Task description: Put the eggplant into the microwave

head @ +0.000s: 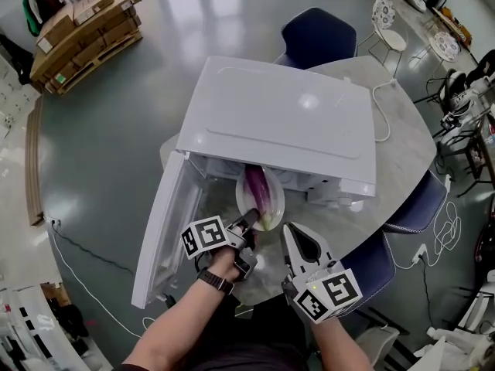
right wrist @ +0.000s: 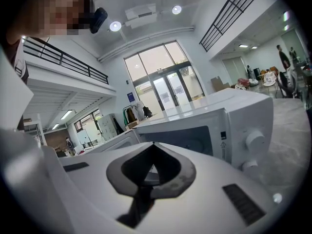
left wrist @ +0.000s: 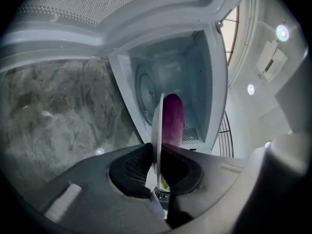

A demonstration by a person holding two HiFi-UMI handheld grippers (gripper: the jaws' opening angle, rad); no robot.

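The microwave's door (head: 166, 230) hangs wide open, out to the left of the left gripper (head: 247, 222). That gripper's jaws are clenched on the near rim of a white plate (head: 241, 198), one jaw on each face of it. In the left gripper view the plate runs edge-on straight ahead of the jaws. The eggplant (head: 257, 188) lies on the plate, just ahead of the left jaws and lengthwise along their line, its purple body toward the oven and its pale green end nearest the pads. The far part of the plate reaches under the front edge of the microwave (head: 278, 114), whose open chamber lies directly ahead of the left jaws with its back wall well beyond the eggplant

The right gripper (head: 290, 230) is just to the right of the plate and apart from it. Its jaws are pressed together with nothing between them, and ahead of them stands the front of the microwave, with two round knobs (right wrist: 254, 140) off to their right. The marbled table (head: 402, 145) carries the microwave and spreads out beneath both pairs of jaws
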